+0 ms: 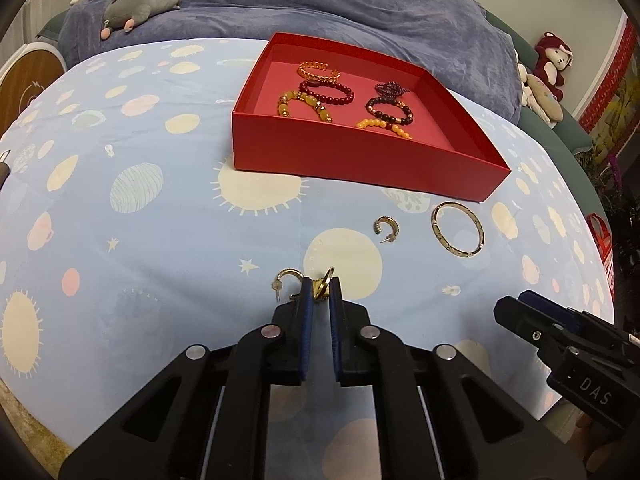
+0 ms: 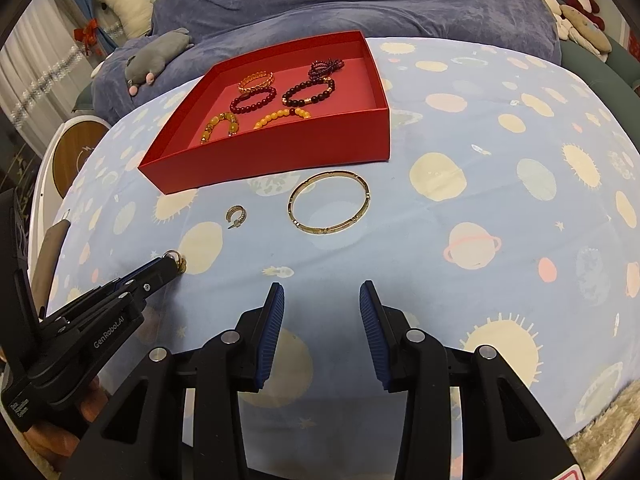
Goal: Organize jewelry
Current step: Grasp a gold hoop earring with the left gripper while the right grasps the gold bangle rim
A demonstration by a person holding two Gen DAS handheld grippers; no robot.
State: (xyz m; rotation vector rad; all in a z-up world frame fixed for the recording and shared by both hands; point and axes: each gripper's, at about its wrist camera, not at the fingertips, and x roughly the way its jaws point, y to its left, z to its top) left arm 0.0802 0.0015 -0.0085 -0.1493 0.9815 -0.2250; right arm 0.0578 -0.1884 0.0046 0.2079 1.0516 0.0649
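While the left gripper (image 1: 320, 290) pinches a small gold ring (image 1: 325, 283) between its blue ribbed pads, the ring stands on edge just above the pale blue bedspread printed with suns and planets (image 1: 160, 240). Its jaws are nearly together, with only the ring's width between them. Just to the left of those fingertips a small gold hoop earring with a post (image 1: 285, 279) lies on the cloth, close to the outer side of the left finger; I cannot tell whether it touches. From the other side, the left gripper's tip (image 2: 170, 266) hides most of the ring, and only a bit of gold shows past it.

The right gripper (image 2: 322, 300) hovers over bare cloth with its jaws partly apart and nothing between them.

Further up the spread, a second gold hoop earring (image 2: 236, 215) lies alone, and beside it, to the right, a thin gold bangle with small studs (image 2: 329, 208) lies flat. Both rest just in front of the shallow red cardboard box (image 2: 280, 160), apart from its wall. Inside the box lie a gold chain-link cuff (image 2: 257, 80), a dark red bead bracelet (image 2: 255, 101), a yellow amber-like bead bracelet (image 2: 220, 127), an orange bead bracelet (image 2: 282, 117), a dark brown bead bracelet (image 2: 309, 94) and a bunched purple beaded piece (image 2: 325, 66).

Behind the box a grey plush animal (image 2: 158, 60) lies on a rumpled blue-grey blanket (image 2: 360, 8).
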